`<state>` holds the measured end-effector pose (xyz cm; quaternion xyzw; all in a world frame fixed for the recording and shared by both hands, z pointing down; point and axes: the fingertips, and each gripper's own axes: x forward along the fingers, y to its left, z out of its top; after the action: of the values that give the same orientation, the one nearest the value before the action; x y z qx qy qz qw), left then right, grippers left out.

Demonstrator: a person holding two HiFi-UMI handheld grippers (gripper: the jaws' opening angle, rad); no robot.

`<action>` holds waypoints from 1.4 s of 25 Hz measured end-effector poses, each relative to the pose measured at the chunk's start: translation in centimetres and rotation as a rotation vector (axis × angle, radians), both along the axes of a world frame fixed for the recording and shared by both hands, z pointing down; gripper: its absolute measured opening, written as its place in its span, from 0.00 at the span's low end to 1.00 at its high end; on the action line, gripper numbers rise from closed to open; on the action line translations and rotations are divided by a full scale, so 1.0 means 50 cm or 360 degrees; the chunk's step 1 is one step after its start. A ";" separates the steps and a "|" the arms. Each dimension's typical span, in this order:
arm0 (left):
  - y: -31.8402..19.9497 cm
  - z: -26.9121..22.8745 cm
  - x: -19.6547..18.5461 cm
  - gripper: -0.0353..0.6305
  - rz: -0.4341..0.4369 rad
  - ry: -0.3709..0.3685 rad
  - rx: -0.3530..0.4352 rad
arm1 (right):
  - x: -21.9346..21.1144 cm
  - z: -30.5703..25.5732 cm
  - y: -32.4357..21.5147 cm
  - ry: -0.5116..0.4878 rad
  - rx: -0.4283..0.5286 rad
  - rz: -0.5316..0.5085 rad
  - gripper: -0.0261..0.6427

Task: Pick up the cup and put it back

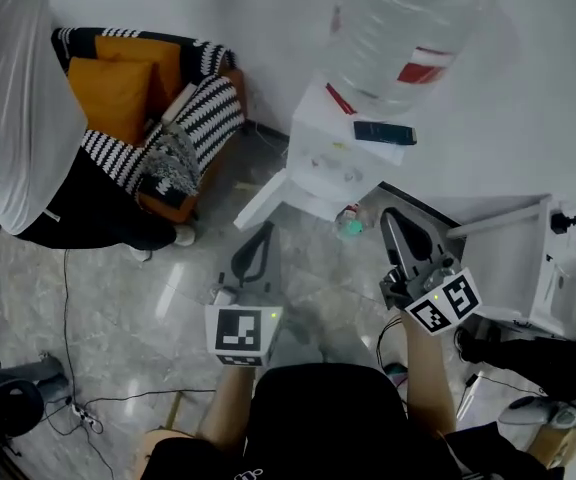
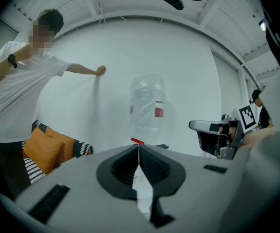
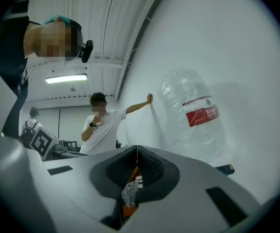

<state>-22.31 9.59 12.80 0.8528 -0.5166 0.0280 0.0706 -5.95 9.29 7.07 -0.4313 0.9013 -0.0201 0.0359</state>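
A small greenish cup (image 1: 351,224) sits low on the front of the white water dispenser (image 1: 333,158), under its taps. My left gripper (image 1: 264,234) is held out over the floor to the cup's left, well short of it. In its own view the left gripper (image 2: 139,147) has its jaws closed together with nothing between them. My right gripper (image 1: 391,219) is just to the right of the cup, apart from it. Seen from its own camera, the right gripper (image 3: 137,150) is shut and empty too. No cup shows in either gripper view.
A large clear water bottle (image 1: 408,28) stands on the dispenser, with a dark phone (image 1: 384,133) beside it. A person in a white shirt (image 1: 13,98) leans on the wall at left, by a sofa with orange cushions (image 1: 118,88). A white cabinet (image 1: 528,268) is at right, and cables (image 1: 78,408) lie on the floor.
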 end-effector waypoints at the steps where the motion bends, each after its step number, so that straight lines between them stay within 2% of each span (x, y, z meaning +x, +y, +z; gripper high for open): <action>1: -0.012 0.007 -0.002 0.07 0.0020 -0.0001 -0.0005 | -0.008 0.006 -0.008 0.0020 -0.0007 0.0005 0.06; 6: -0.070 0.030 0.008 0.07 0.0061 0.0002 -0.0029 | -0.017 0.016 -0.041 0.0023 -0.0049 0.0032 0.06; 11: -0.100 0.065 0.057 0.07 0.0124 0.0048 -0.0069 | 0.026 0.076 -0.059 -0.0189 -0.0189 0.0019 0.06; 15: -0.123 0.132 0.085 0.07 0.0130 0.0080 -0.0100 | 0.041 0.176 -0.098 -0.0026 -0.0200 0.0027 0.06; 18: -0.141 0.200 0.111 0.07 0.0148 0.0049 -0.0108 | 0.051 0.243 -0.113 0.0021 -0.0182 0.0087 0.06; 21: -0.164 0.266 0.157 0.07 0.0160 0.0073 -0.0124 | 0.068 0.324 -0.125 0.0096 -0.0173 0.0100 0.06; 29: -0.186 0.537 0.239 0.07 0.0105 0.0050 -0.0200 | 0.087 0.601 -0.170 0.0146 -0.0206 -0.0014 0.06; 35: -0.200 0.758 0.283 0.07 0.0106 -0.0011 -0.0216 | 0.097 0.809 -0.199 0.0194 -0.0193 -0.0078 0.06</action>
<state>-8.18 -0.39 50.69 0.8628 -0.4851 0.0681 0.1253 -1.09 -0.69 47.53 -0.4111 0.9091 -0.0492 -0.0457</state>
